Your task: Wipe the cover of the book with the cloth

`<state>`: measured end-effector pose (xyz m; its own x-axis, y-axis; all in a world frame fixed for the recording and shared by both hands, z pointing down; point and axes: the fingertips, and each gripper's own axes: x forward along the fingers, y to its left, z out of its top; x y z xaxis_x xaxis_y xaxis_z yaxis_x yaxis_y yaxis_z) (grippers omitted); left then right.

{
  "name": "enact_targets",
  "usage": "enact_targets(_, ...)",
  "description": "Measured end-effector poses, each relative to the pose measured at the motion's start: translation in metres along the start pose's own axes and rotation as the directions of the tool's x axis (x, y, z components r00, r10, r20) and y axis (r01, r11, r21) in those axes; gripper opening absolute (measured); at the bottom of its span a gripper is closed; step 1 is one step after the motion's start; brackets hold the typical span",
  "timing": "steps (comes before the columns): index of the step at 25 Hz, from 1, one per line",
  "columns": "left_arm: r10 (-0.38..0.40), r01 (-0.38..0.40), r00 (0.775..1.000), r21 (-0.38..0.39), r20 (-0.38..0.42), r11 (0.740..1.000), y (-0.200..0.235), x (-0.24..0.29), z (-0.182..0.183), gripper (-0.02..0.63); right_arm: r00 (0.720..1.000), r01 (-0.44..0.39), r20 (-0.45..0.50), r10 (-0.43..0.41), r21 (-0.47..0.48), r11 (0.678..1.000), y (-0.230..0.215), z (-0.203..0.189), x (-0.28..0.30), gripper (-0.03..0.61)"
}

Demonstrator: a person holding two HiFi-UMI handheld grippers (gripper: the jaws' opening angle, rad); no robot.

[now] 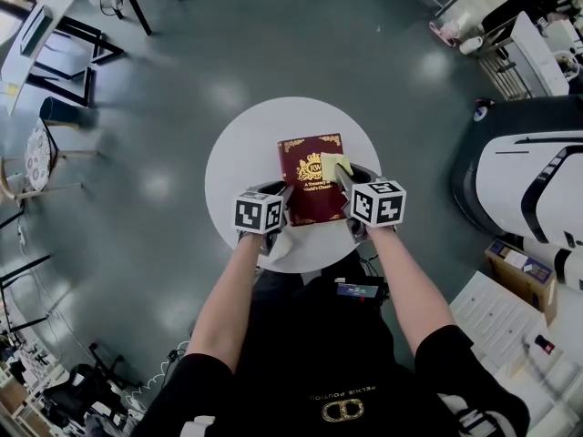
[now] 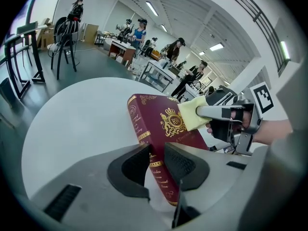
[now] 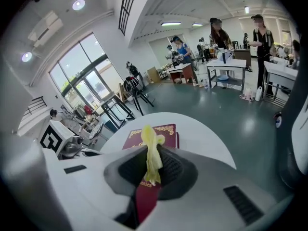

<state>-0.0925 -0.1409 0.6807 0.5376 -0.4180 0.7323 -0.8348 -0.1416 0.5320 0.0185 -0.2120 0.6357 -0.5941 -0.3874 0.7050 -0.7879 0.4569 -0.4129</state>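
"Hall floor noted: grey-green and glossy (image 1: pixel 273 44). What stands on the round white table (image 1: pixel 232 153)?"

"One maroon hardcover book with gold ornament (image 1: pixel 308 194). It lies closed with its front cover up, near the middle of the top and towards my side."

"State of your left gripper (image 2: pixel 155 165)?"

"Its jaws stand narrow, with the spine edge at the book's near corner between the pads, and they appear to press on it. I judge this to be a brace, so that the book does not slide under the wiping."

"And the right gripper (image 3: pixel 153 165)?"

"Its jaws are closed on a pale yellow cloth (image 3: pixel 150 143), which is pinched in a bunch with its free end standing out ahead of the tips. The left gripper view shows the cloth laid against the cover beside the gold crest, towards the far right corner."

"Progress?"

"In my judgement the wiping is under way. Most of the cover lies bare on my side of the cloth, so a stroke towards me seems the likely next move."

"Risks?"

"The bunched cloth offers little face to the cover, and the jaw tips could scuff it if they are pressed low."
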Motion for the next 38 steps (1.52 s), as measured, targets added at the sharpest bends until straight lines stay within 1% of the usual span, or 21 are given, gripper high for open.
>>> enact_targets(4, -0.008, 0.008, 1.000, 0.000, -0.011, 1.000, 0.000, -0.001, 0.002, 0.095, 0.997, -0.075, -0.013, 0.075, 0.007, 0.997, 0.025, -0.003, 0.007, 0.087)
enact_targets(7, -0.012, 0.012, 1.000, -0.008, -0.011, 1.000, 0.000, -0.001, 0.002, 0.095, 0.991, -0.123, -0.043, 0.124, 0.013, 0.992, 0.041, -0.009, 0.013, 0.087)
enact_targets(10, -0.016, 0.015, 1.000, -0.013, -0.011, 1.000, 0.000, -0.001, 0.002, 0.095, 0.984, -0.157, -0.079, 0.158, 0.011, 0.988, 0.054, -0.019, 0.019, 0.087)
enact_targets(13, -0.021, 0.021, 1.000, -0.015, -0.013, 1.000, 0.000, -0.001, 0.002, 0.095, 0.980, -0.168, -0.107, 0.167, 0.008, 0.986, 0.062, -0.028, 0.026, 0.087)
enact_targets(20, -0.018, 0.018, 1.000, -0.015, -0.010, 1.000, -0.001, -0.001, 0.003, 0.095, 0.982, -0.144, -0.124, 0.144, 0.012, 0.990, 0.064, -0.037, 0.034, 0.087)
enact_targets(29, -0.004, 0.004, 1.000, -0.019, -0.012, 1.000, 0.000, -0.001, 0.003, 0.095, 0.988, -0.063, -0.149, 0.051, -0.071, 0.996, 0.057, -0.042, 0.040, 0.087)
enact_targets(34, -0.007, 0.007, 1.000, -0.021, -0.013, 1.000, 0.000, 0.000, 0.002, 0.095, 0.989, -0.032, -0.149, 0.019, -0.085, 0.996, 0.050, -0.043, 0.037, 0.087)
enact_targets(38, -0.007, 0.007, 1.000, -0.022, -0.012, 1.000, 0.001, 0.000, 0.002, 0.095, 0.990, -0.010, -0.144, -0.001, -0.079, 0.997, 0.040, -0.042, 0.032, 0.087)
